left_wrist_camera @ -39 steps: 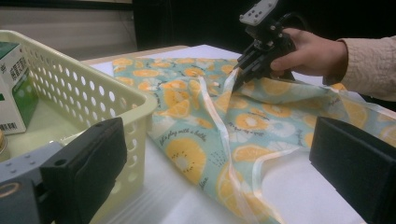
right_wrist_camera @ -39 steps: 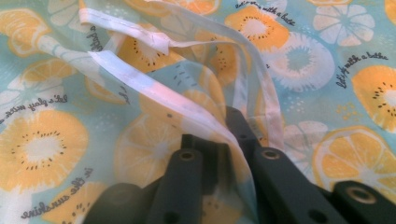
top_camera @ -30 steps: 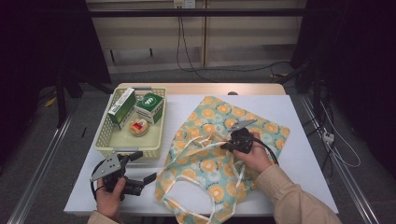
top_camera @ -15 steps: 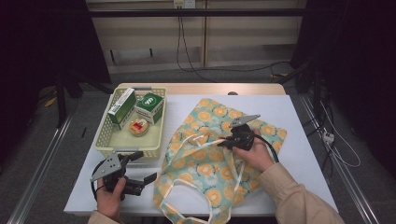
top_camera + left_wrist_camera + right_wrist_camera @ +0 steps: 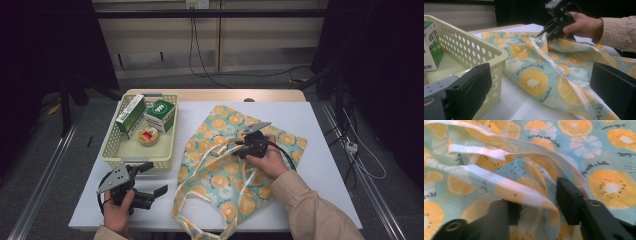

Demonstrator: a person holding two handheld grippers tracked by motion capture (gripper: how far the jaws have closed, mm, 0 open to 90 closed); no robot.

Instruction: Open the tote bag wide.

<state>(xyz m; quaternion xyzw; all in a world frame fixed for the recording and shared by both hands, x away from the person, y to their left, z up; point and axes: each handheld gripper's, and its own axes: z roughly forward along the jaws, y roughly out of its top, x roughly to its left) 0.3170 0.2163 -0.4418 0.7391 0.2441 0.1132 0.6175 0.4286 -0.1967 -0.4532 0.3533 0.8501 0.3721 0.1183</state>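
Your right gripper (image 5: 239, 146) sits low on the fruit-print cloth bag (image 5: 227, 165), its jaws having just been opening; in the right gripper view they stand apart with a fold of the bag's hem and a pale handle strap (image 5: 476, 151) lying between them, and the pads no longer press on the cloth. Your left gripper (image 5: 150, 182) waits near the table's front-left corner, jaws wide and empty. The bag lies spread and rumpled across the middle of the white table (image 5: 325, 125), just right of the basket (image 5: 112, 150), its mouth and straps trailing toward you.

Judging from this, you are early on: the bag is laid out but its mouth is not yet held open, and the two green-and-white boxes (image 5: 131, 114) and the small round tub (image 5: 148, 136) are all in the basket, so any packing is still to do.

For writing, the bag carries a cursive line that looks like "let's play with a bottle". The print on the boxes is too small to read.
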